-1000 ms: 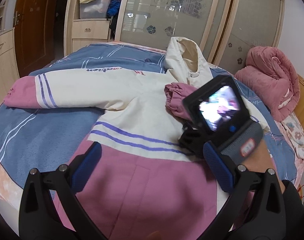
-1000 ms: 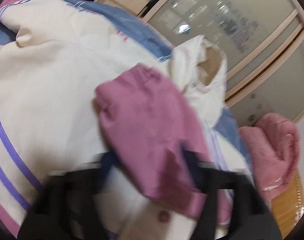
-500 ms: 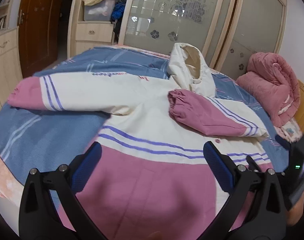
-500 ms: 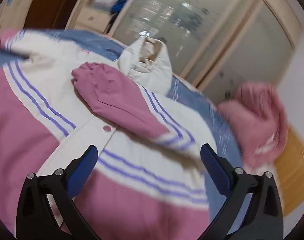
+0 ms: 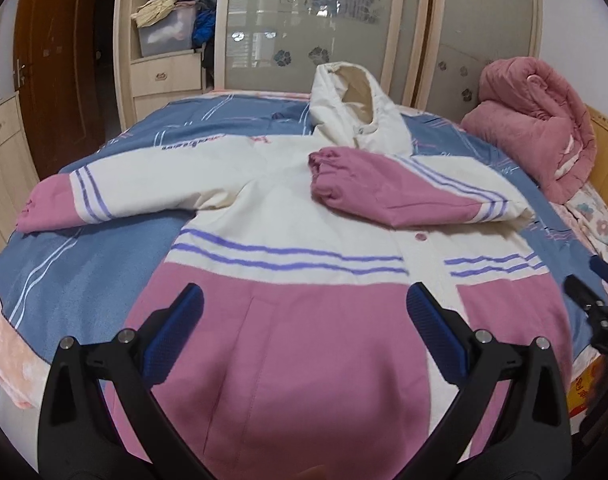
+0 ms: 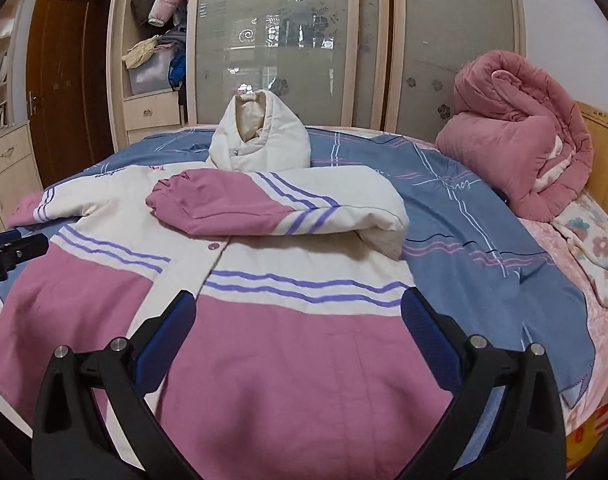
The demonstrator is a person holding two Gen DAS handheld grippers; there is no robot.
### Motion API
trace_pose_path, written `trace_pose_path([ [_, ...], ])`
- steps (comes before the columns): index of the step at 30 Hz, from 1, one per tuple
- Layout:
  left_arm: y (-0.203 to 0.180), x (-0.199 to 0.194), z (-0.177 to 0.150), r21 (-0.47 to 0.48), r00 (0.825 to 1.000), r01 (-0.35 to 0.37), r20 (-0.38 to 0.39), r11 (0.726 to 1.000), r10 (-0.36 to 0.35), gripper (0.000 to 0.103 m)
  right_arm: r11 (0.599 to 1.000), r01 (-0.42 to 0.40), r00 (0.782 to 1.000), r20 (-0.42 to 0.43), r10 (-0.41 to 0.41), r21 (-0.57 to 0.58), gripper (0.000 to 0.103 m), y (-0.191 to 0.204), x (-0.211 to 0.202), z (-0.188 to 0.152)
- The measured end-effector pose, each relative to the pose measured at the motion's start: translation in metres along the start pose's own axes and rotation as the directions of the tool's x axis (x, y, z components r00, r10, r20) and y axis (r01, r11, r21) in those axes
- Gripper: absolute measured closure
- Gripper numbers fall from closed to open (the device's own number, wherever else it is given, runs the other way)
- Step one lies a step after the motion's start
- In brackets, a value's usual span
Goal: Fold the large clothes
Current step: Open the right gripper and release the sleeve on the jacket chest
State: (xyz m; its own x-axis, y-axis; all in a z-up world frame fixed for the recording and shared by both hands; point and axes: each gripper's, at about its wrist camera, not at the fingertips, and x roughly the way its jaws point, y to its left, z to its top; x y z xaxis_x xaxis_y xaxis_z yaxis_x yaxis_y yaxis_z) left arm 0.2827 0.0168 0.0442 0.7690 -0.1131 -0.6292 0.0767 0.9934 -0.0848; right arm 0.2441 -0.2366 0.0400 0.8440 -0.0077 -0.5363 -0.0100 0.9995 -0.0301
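Now the jacket [image 5: 287,248] lies face-up on the bed [image 5: 83,248], its right sleeve [image 6: 239,208] released and folded across the chest toward 9 o'clock. Both grippers, left [image 5: 304,332] and right [image 6: 299,328], have drawn back over the hem, jaws spread, empty.

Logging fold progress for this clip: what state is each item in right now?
Jacket: spread flat on the bed, front up.
Right sleeve: folded across the chest.
Left sleeve: stretched out sideways, unfolded.
Hood: standing up, unfolded.
Pink quilt: bundled.
Left gripper: open, empty.
Right gripper: open, empty.
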Motion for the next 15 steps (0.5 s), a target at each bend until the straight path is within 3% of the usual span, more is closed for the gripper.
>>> trace_pose_path([
  [8,0.008,0.004,0.000,-0.040,1.000,0.025,-0.003,0.999,-0.025,0.002,1.000,-0.001,1.000,0.012,0.001,0.018,0.001,-0.019,-0.011,-0.003],
  [12,0.002,0.004,0.002,-0.022,1.000,0.003,0.011,1.000,-0.003,0.002,0.999,-0.006,1.000,0.017,0.005,0.036,0.001,-0.026,-0.014,-0.004],
  [15,0.001,0.003,0.005,-0.022,0.999,0.030,0.023,0.999,-0.029,0.002,0.999,-0.006,1.000,0.024,0.005,0.039,0.001,-0.029,-0.016,-0.004],
])
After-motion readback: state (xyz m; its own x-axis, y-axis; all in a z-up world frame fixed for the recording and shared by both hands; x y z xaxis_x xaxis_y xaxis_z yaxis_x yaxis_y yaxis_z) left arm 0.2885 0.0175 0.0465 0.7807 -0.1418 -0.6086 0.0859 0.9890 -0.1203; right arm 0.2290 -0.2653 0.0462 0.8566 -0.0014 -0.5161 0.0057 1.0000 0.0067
